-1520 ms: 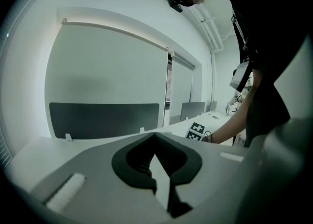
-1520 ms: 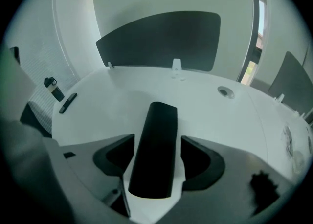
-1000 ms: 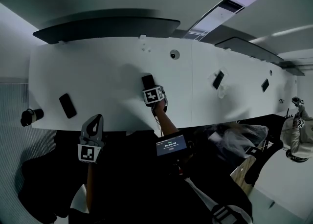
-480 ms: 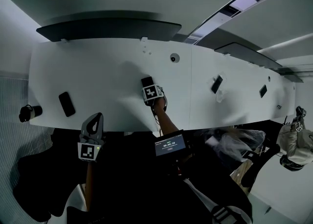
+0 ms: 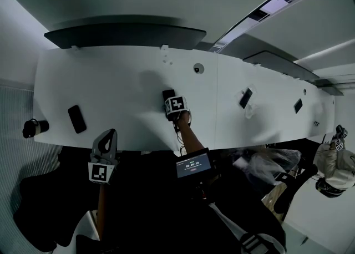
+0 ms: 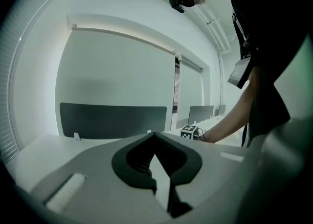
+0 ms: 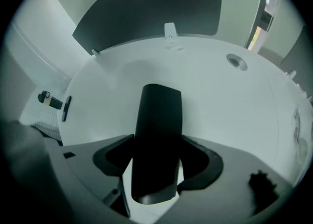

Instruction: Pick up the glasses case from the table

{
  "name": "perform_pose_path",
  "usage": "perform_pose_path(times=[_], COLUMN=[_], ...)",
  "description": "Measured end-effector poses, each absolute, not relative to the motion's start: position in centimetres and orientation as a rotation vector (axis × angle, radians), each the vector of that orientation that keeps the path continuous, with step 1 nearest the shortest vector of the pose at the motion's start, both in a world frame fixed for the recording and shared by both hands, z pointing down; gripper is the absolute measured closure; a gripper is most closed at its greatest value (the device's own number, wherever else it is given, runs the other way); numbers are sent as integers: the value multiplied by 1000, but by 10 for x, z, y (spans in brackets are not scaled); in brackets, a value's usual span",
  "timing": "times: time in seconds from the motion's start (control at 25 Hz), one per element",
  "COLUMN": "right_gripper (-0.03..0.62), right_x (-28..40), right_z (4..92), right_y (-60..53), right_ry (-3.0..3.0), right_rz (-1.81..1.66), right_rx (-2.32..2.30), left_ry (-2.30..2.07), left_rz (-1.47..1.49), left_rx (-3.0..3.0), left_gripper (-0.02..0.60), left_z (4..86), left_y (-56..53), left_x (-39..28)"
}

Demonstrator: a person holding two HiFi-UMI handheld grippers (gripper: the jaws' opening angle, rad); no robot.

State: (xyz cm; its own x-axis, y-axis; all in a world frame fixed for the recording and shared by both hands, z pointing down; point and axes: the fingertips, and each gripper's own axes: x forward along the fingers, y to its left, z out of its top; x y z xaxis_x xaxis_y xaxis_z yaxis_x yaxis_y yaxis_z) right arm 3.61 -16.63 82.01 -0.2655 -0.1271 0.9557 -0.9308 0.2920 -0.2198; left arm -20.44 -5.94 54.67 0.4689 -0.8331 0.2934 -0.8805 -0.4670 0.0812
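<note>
The glasses case point(image 5: 167, 95) is a long black case near the middle of the white table point(image 5: 111, 86). My right gripper point(image 5: 170, 102) reaches over the table's front edge to it. In the right gripper view the glasses case point(image 7: 159, 110) runs lengthwise between the jaws, and the right gripper point(image 7: 157, 140) is shut on its two long sides. I cannot tell whether the case is off the table. My left gripper point(image 5: 110, 133) hangs in front of the table's near edge. In its own view the left gripper point(image 6: 154, 134) is shut, its tips meeting on nothing.
A black phone point(image 5: 77, 118) lies at the table's left, a dark cup-like thing point(image 5: 34, 128) beyond its left end. A round grommet point(image 5: 198, 69) sits behind the case, with more phones point(image 5: 246, 98) to the right. A dark divider panel point(image 5: 125, 35) lines the far edge. Another person point(image 5: 333, 164) is at far right.
The right gripper and the case have hardly shifted at the table's middle; the head view has drifted slightly. The left gripper has stayed where it was.
</note>
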Motion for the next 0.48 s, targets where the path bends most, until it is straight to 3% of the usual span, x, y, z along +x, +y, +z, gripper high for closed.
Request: perform_pose_path(times=[0.48], right_gripper=[295], right_x=[35], right_z=[811], right_y=[-154], right_ry=[-1691], right_rz=[1436], right_rx=[1059], left_ry=[-1454], left_rz=[291], left_rx=[2535], left_gripper=[577], left_z=[550], left_y=[-62], left_x=[-201])
